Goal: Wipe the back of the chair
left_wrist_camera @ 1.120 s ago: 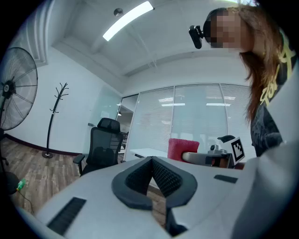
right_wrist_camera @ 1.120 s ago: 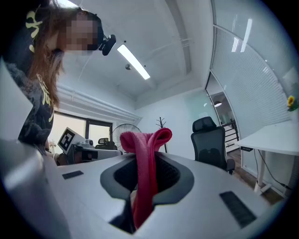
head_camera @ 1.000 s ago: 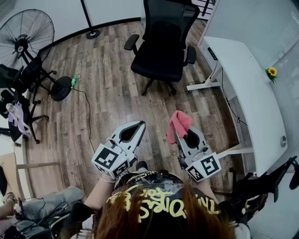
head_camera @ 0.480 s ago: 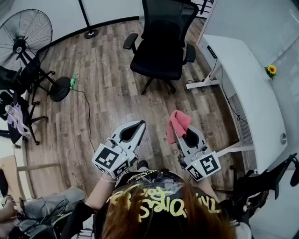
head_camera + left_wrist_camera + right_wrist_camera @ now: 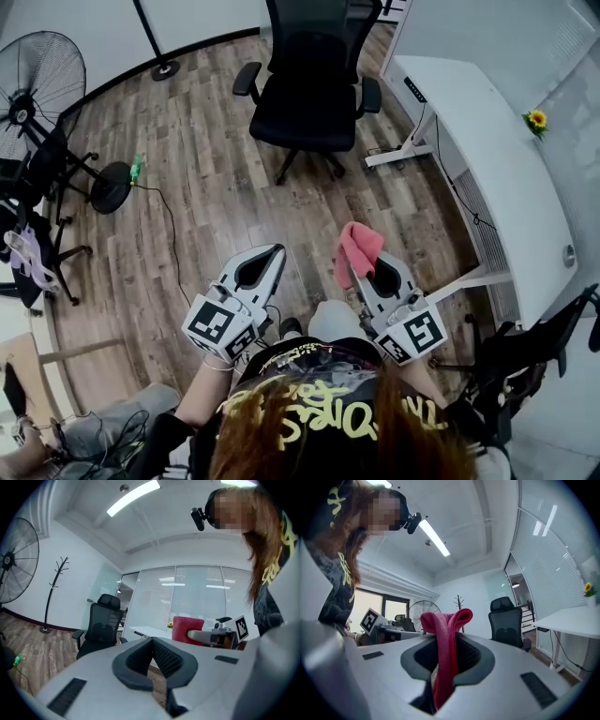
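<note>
A black mesh office chair (image 5: 309, 80) stands on the wood floor ahead of me, its seat facing me and its back on the far side; it also shows small in the left gripper view (image 5: 101, 627) and the right gripper view (image 5: 506, 625). My right gripper (image 5: 349, 267) is shut on a folded pink cloth (image 5: 358, 249), which sticks out beyond the jaws (image 5: 446, 644). My left gripper (image 5: 278, 251) is shut with nothing in it (image 5: 152, 641). Both grippers are held close to my body, well short of the chair.
A white desk (image 5: 487, 159) with a small sunflower (image 5: 536, 120) runs along the right. A standing fan (image 5: 42, 84) and dark stands sit at the left, with a cable (image 5: 173, 225) across the floor. A coat stand base (image 5: 166, 67) is at the back.
The view has shifted forward: the chair and desk sit a little higher and further left in the head view. Both grippers keep the same pose and the cloth stays clamped.
</note>
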{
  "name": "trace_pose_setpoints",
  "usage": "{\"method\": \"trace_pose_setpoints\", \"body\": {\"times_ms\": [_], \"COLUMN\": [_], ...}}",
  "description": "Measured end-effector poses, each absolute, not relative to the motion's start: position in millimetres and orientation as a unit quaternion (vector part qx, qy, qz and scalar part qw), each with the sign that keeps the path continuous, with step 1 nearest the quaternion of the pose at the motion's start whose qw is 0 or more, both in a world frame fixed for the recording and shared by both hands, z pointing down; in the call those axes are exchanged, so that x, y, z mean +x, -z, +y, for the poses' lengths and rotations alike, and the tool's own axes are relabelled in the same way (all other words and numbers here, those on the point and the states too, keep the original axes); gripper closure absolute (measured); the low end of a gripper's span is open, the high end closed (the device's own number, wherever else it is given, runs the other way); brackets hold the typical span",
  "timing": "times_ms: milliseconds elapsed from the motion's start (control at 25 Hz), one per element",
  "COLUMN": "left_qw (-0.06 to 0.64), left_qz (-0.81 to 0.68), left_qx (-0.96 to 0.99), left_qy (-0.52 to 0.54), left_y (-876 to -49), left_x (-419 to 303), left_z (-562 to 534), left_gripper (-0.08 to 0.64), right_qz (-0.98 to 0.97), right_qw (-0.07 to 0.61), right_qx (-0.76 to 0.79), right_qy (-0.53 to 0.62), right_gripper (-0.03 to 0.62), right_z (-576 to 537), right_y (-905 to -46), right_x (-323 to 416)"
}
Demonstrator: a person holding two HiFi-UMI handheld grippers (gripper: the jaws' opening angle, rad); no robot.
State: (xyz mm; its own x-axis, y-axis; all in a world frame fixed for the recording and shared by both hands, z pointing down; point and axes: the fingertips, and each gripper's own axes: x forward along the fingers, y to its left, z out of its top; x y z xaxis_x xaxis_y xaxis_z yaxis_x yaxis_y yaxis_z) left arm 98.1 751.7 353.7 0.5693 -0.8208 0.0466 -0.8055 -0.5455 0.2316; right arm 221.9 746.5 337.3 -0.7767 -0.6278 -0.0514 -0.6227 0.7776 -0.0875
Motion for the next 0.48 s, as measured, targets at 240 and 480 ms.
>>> {"method": "trace_pose_setpoints", "body": {"times_ms": [240, 480], "left_qw": [0.123, 0.119], "left_qz": [-0.469, -0.489], "left_qx": [0.874, 0.864], "left_qy": [0.030, 0.031], "left_y": [-360.3, -357.9], "left_x": [95.4, 87.5], "left_z": [738.6, 697.9], "left_gripper": [0.569, 0.570], "right_qz": [0.943, 0.951], "right_qw": [0.037, 0.051], "right_qx": [-0.326, -0.299], "right_qy": [0.052, 0.051], "right_gripper": [0.525, 0.525], "right_z": [729.9, 681.1], "right_y": [-344.9, -344.6], "right_x": [220.5, 202.1]}}
